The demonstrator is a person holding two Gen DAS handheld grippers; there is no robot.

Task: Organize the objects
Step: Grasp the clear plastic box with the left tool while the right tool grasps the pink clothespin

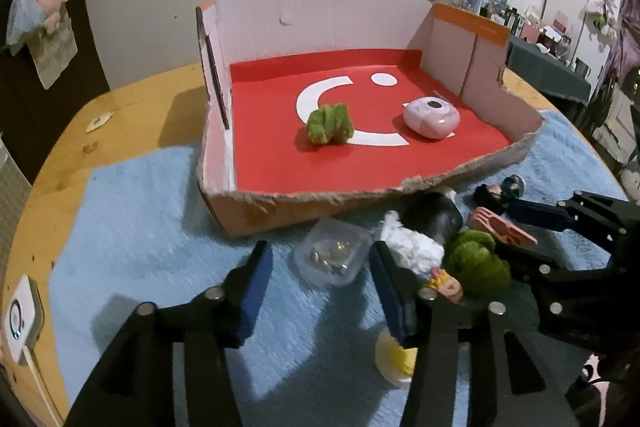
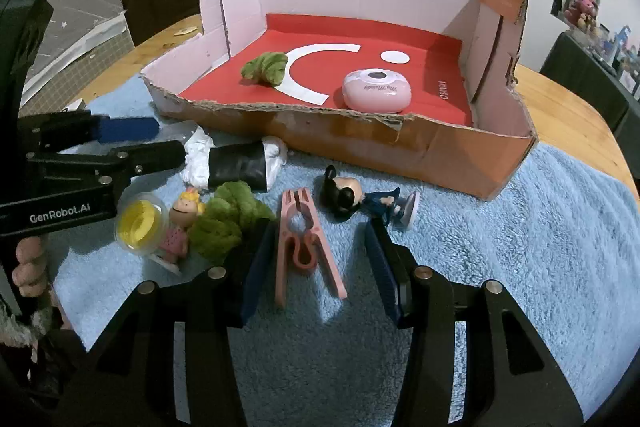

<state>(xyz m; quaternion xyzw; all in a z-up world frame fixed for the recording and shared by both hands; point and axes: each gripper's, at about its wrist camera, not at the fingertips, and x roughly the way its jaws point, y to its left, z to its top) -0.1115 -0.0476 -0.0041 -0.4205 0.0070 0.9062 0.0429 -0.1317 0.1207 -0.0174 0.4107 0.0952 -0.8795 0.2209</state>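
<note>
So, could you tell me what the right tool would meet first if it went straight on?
Probably the pink peg lying on the towel between the open right tool's fingers; depth is unclear.

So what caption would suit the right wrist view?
Open fingers straddle a pink clothespin on the blue towel, before the red-floored cardboard box.

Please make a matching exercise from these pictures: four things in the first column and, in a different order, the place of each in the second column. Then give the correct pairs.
Things:
1. pink case
2. pink clothespin
3. clear plastic container
4. yellow lidded cup

Places:
A. on the blue towel, in front of the left gripper's open fingers
B. inside the cardboard box
C. beside the small blonde figurine
D. between the right gripper's fingers

Pairs: 1-B, 2-D, 3-A, 4-C
</note>
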